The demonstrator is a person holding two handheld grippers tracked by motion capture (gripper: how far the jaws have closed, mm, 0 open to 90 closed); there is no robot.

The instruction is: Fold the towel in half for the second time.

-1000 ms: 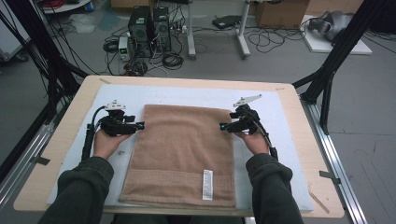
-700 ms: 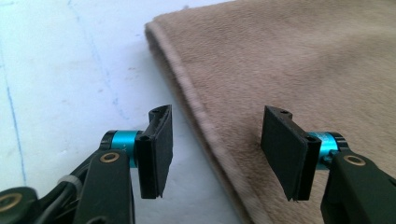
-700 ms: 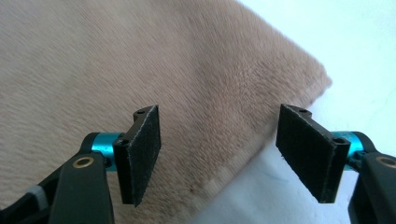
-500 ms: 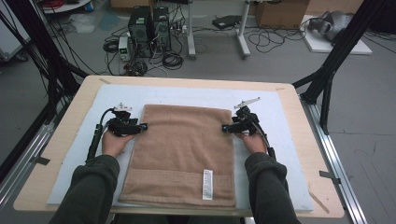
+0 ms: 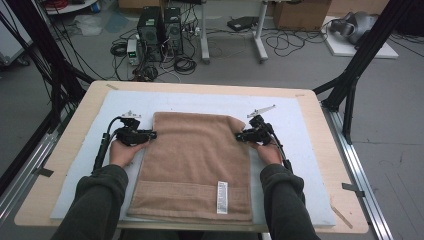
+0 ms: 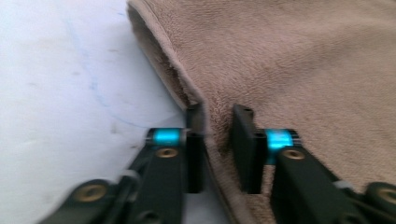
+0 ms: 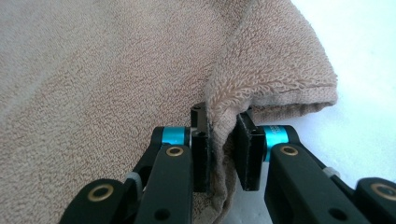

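Because each hand-held gripper has just been closing on a side edge of the towel [image 5: 195, 165], you now have the cloth pinched at two matching points near its far end. The towel lies flat on the white mat [image 5: 300, 120] that covers the bench [image 5: 65, 165], its label [image 5: 222, 197] at the near end, between your forearms.

The left hand-held gripper [image 5: 150, 135] grips the left edge: in the left gripper view the hem [image 6: 212, 140] stands between the jaws, which are clenched on it. The right hand-held gripper [image 5: 241, 136] grips the right edge; in the right gripper view the cloth [image 7: 224, 126] bunches into a raised ridge between its jaws, which shows a firm pinch.

Gripping both edges at the same depth keeps the far end square when you raise it, so a fold toward the near end would, by this reading, land evenly. Holding low and level keeps the lower layer from dragging.
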